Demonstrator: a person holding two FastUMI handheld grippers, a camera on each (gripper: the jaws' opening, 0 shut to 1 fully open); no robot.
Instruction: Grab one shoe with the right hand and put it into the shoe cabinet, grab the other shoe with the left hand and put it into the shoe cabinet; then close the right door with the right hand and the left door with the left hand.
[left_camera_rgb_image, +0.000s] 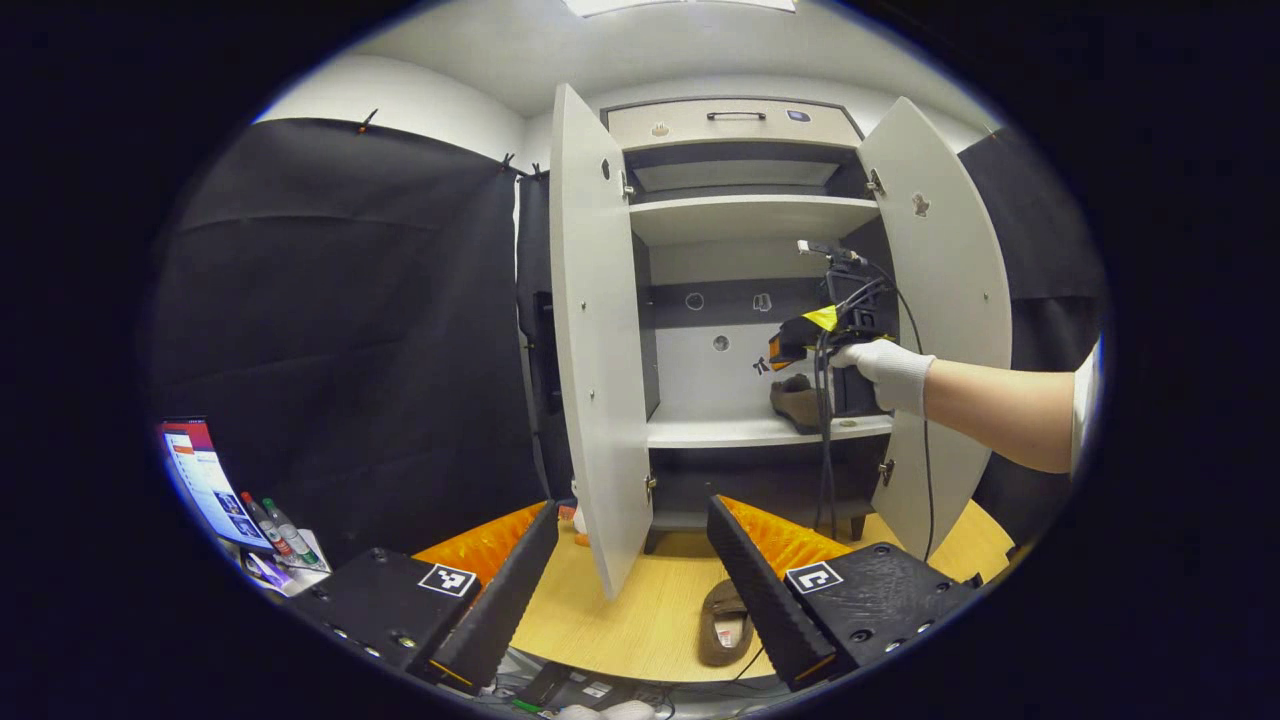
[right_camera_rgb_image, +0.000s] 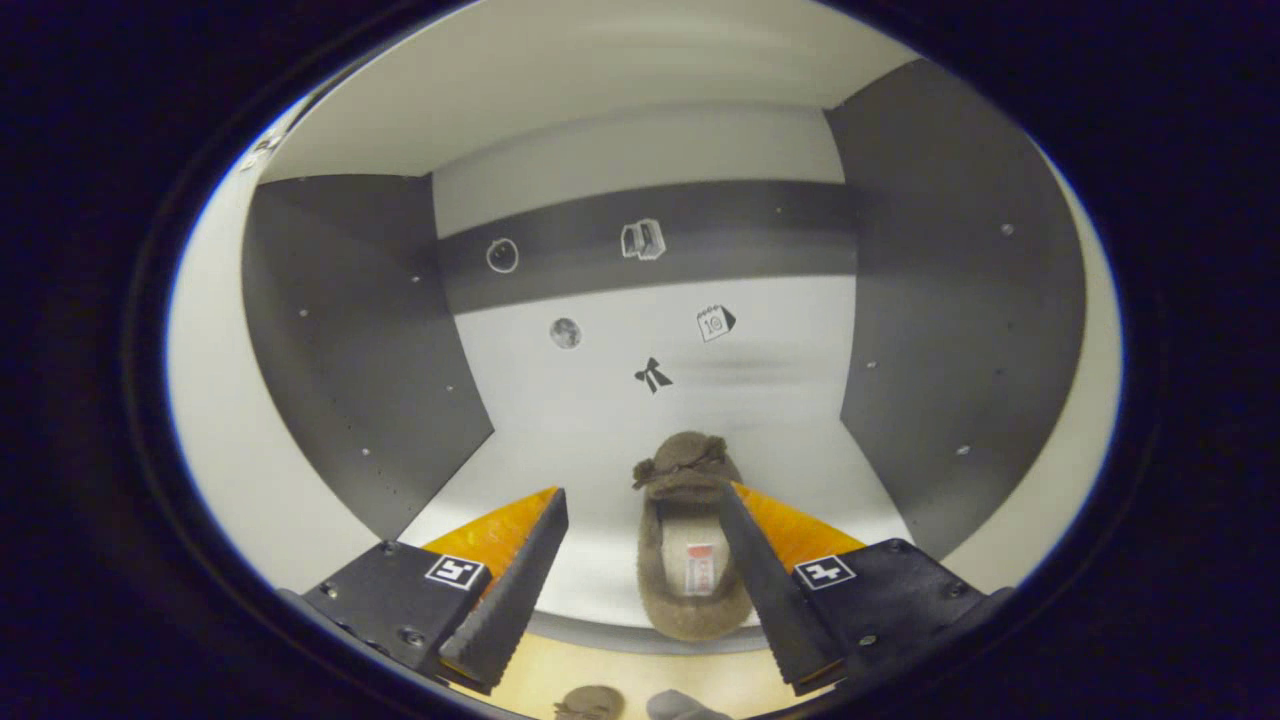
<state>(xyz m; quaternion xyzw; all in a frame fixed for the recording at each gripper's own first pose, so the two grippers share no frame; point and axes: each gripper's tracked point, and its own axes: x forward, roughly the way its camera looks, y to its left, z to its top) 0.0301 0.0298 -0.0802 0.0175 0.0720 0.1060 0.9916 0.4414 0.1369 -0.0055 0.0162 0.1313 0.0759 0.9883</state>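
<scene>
Shoe cabinet (left_camera_rgb_image: 600, 330): centre frame, both doors swung open.
Shelved shoe (right_camera_rgb_image: 690, 560): lower centre, laid on the shelf between released right tongs (right_camera_rgb_image: 640, 570).
Floor shoe (left_camera_rgb_image: 725, 622): bottom centre, judged soft, light; best pinched at the heel rim.
Left tongs (left_camera_rgb_image: 635, 590): spread, empty.

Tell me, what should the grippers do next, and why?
Probably pull the right gripper back out of the shoe cabinet. Its jaws stand open, and the brown slipper already lies on the middle shelf between them. The other slipper still lies on the floor by the open left gripper, so that one likely comes next.
</scene>
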